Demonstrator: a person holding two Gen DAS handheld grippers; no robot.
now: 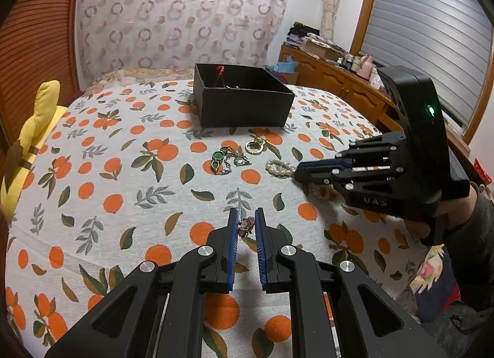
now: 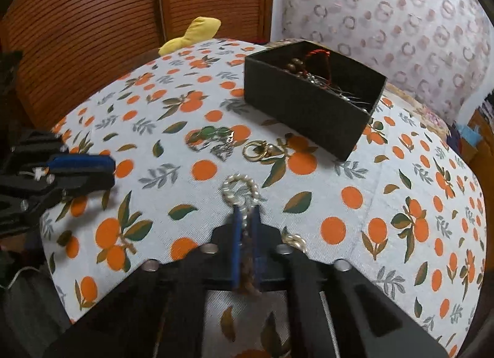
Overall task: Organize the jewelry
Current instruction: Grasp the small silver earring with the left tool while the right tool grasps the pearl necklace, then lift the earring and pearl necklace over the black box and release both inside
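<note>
Two pieces are in hand at once, so I treat this as a paired pickup. My right gripper [image 2: 245, 219] has its jaws pinching the pearl bracelet [image 2: 239, 191] near one end, with most of the loop lying free on the table [image 2: 339, 172] ahead of the tips. My left gripper [image 1: 246, 222] has jaws narrowed around a small brownish pendant piece [image 1: 246, 228]; I judge it gripped, though a thin gap shows on either side.

To do this well, I would lift the bracelet straight up and slowly so the trailing pearls do not snag the cloth or swing, then carry it over the black box [image 2: 311, 101] and lower it inside before I let go. The box sits at the far side of the table and already holds beads and chains, so I would release low.

The green-stone piece [image 1: 220, 157] and the gold ring [image 1: 254, 145] lie between my grippers and the box, tangled with a silver chain [image 1: 239, 160].

Hard to make out: the right wrist view is motion-blurred, something brown hangs between those jaws, and a further pearly loop [image 2: 295, 240] shows beside the right finger, partly hidden.
</note>
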